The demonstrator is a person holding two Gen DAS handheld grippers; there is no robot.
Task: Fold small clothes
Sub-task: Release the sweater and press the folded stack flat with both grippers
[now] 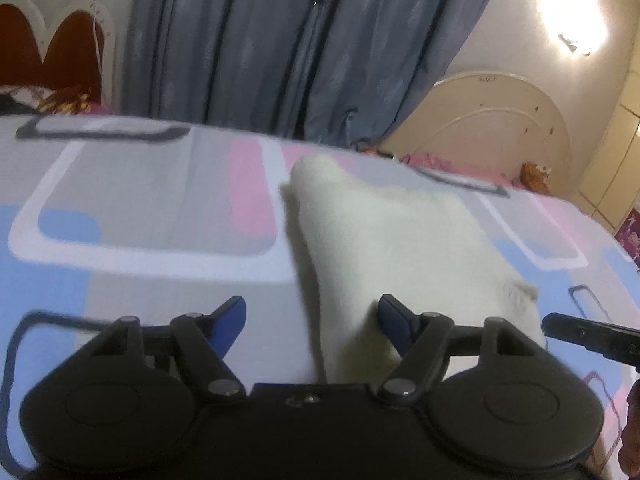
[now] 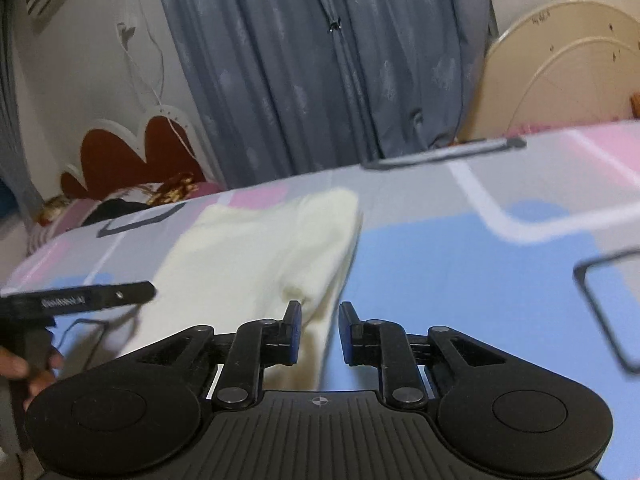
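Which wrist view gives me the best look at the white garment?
The right wrist view: the white fabric garment lies there with its far edge and side edges visible. In the left wrist view it is blurrier and partly hidden behind the gripper.

Each camera sits just behind its own jaws, angled downward, close over the pastel pink, blue and grey patterned bedsheet (image 1: 160, 208). The left view faces the grey-blue pleated curtain (image 1: 304, 40) beyond its jaws; the right view faces the same curtain. Both share the cream-white soft cloth garment (image 1: 400, 240), lying ahead of the jaws.
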